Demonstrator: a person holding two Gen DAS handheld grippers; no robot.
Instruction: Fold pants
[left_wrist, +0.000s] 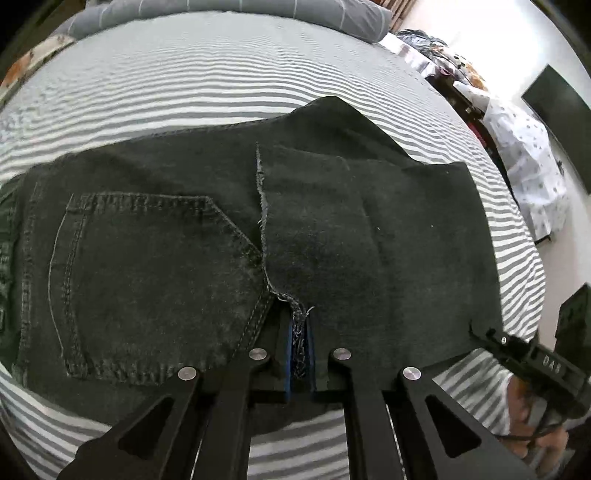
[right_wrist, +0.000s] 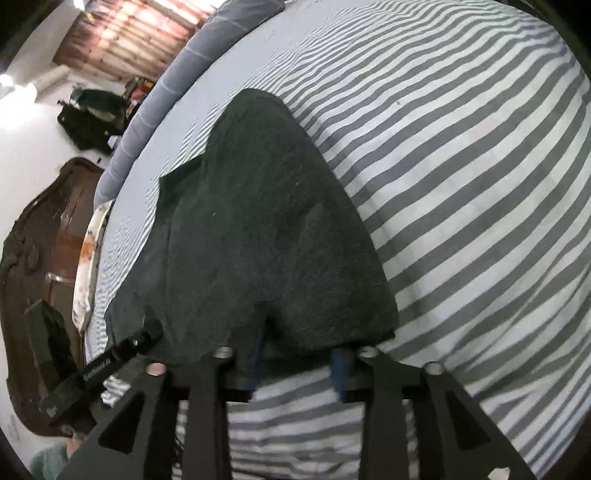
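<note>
Dark denim pants (left_wrist: 236, 236) lie on the striped bed, folded, with a back pocket (left_wrist: 147, 280) at the left and a frayed hem (left_wrist: 263, 206) running down the middle. My left gripper (left_wrist: 300, 354) is shut on the frayed hem at the near edge. My right gripper (right_wrist: 299, 365) sits at the near edge of the pants (right_wrist: 266, 229) in the right wrist view. Its jaws are apart, with the cloth edge lying over them. The right gripper also shows at the right edge of the left wrist view (left_wrist: 480, 332), and the left gripper at the left of the right wrist view (right_wrist: 147, 338).
The grey-and-white striped bedsheet (left_wrist: 221, 74) spreads all around. Grey pillows (left_wrist: 295, 11) lie at the far edge. A dotted white cloth (left_wrist: 528, 166) and clutter stand beside the bed at right. A dark wooden headboard (right_wrist: 44, 229) shows at left in the right wrist view.
</note>
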